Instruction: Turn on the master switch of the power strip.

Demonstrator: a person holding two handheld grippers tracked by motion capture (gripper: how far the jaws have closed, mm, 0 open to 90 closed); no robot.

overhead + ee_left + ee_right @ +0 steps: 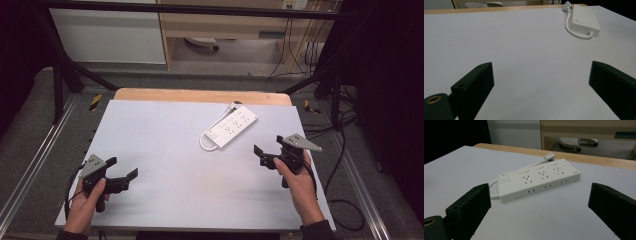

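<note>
A white power strip [231, 126] lies flat on the pale table top [165, 150], right of centre toward the back, its white cable curled along one side with the plug [235, 105] at the far end. In the right gripper view the power strip [537, 181] lies just ahead, between the jaws' lines of sight; in the left gripper view the power strip [584, 21] sits far off at the upper right. My left gripper [121, 168] hovers open at the front left. My right gripper [268, 146] is open at the right, a short way from the strip.
The table top's wooden back edge [200, 95] shows beyond the pale sheet. Black frame posts [60, 75] and metal rails flank the table. Cables [345, 200] trail on the floor at the right. A cabinet and desk stand behind.
</note>
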